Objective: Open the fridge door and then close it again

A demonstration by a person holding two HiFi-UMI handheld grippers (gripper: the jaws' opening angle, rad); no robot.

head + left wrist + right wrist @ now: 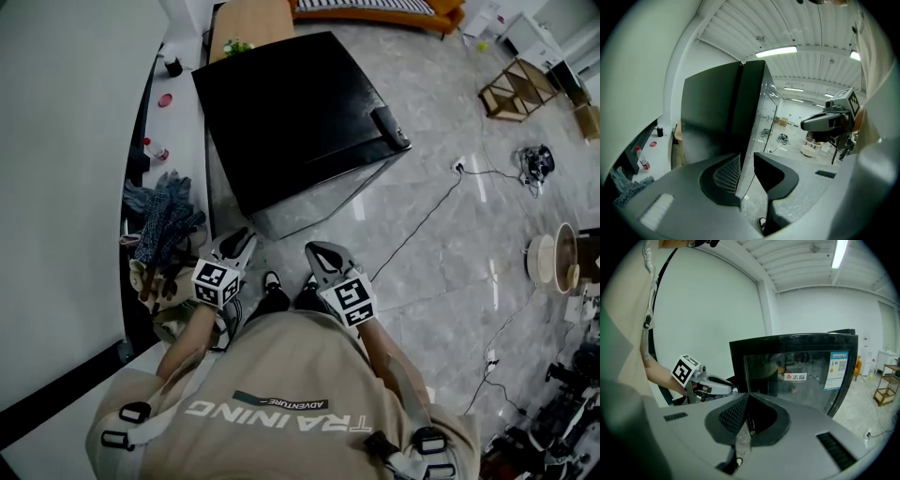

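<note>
Fridge (291, 112): a low black box on the floor (450, 253), straight ahead of the person and close to the white wall (56, 187) on their left. Door shut, flush with the body.

- Top: flat, glossy black, rounded corners, faint sheen from the ceiling lights.
- Side, in the left gripper view: plain dark panel, smooth, slightly matt.
- Door (797, 376): dark glass in a black frame, bowed outward and reflective; interior dim, contents unreadable.
- Two stickers on the glass: a small red-and-white label (794, 376) and a taller blue-and-white label (838, 363) near the right edge.
- Handle (389, 125): short black bar at the front right corner in the head view.

Floor: polished grey marble-look tiles, shiny. A thin black cable (422, 225) trails across it to the right of the fridge.

Left gripper (239, 246): held low in front of the door and not touching it. Grey plastic body, black jaws with a fine grid-textured pad. Jaws a narrow gap apart, nothing between them; only the fridge's front corner and floor show through the gap.

Right gripper (322, 255): beside the left, also short of the door. Same grey shell and black ribbed pads. Tips pressed together, nothing gripped.

Cloth pile (161, 214): grey-blue, rumpled, by the wall to the left of the left gripper.
</note>
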